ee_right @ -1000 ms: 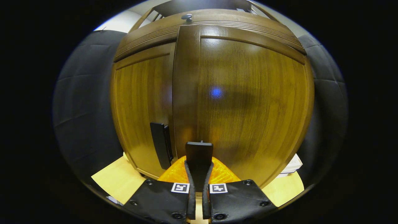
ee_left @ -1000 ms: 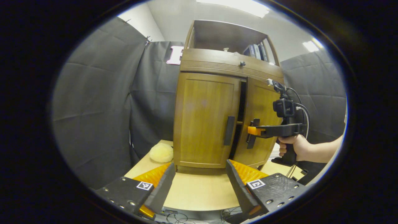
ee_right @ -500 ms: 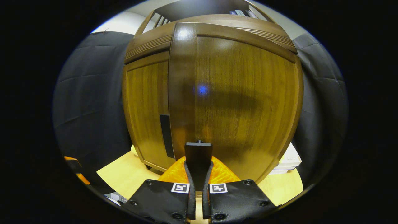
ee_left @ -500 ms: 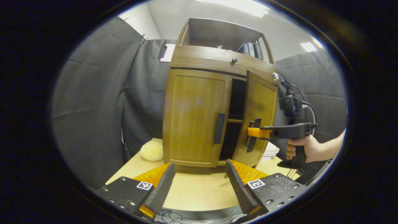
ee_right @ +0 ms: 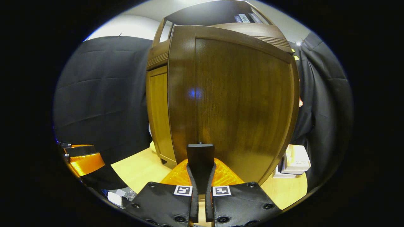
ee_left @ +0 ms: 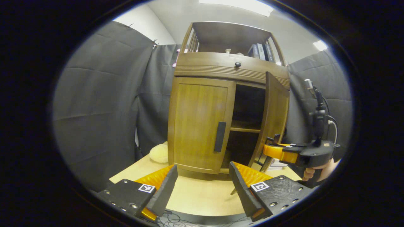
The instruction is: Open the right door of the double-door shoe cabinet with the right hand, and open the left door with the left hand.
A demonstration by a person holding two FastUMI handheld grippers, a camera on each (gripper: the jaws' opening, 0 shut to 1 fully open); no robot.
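Observation:
A brown wooden shoe cabinet (ee_left: 217, 67) stands on a light table. Its right door (ee_left: 274, 116) is swung out about halfway, and a dark inside with a shelf (ee_left: 246, 127) shows behind it. The left door (ee_left: 200, 123) is closed, with a dark upright handle (ee_left: 220, 136). In the right gripper view the right door (ee_right: 240, 104) is close ahead, and my right gripper (ee_right: 201, 170) is shut on its dark handle (ee_right: 200, 156). The left gripper view shows that right gripper (ee_left: 272, 145) on the door, held by a hand. My left gripper (ee_left: 202, 181) is open, in front of the cabinet.
A pale fluffy ball (ee_left: 158, 153) lies on the table (ee_left: 202, 197) left of the cabinet. Books (ee_right: 292, 160) are stacked right of it, and more books (ee_left: 260, 51) stand on its open top shelf. Black cloth walls close in on both sides.
The right gripper has pulled the right door from a narrow gap to about half open, uncovering the inside shelf. My left gripper stays open and low in front of the cabinet.

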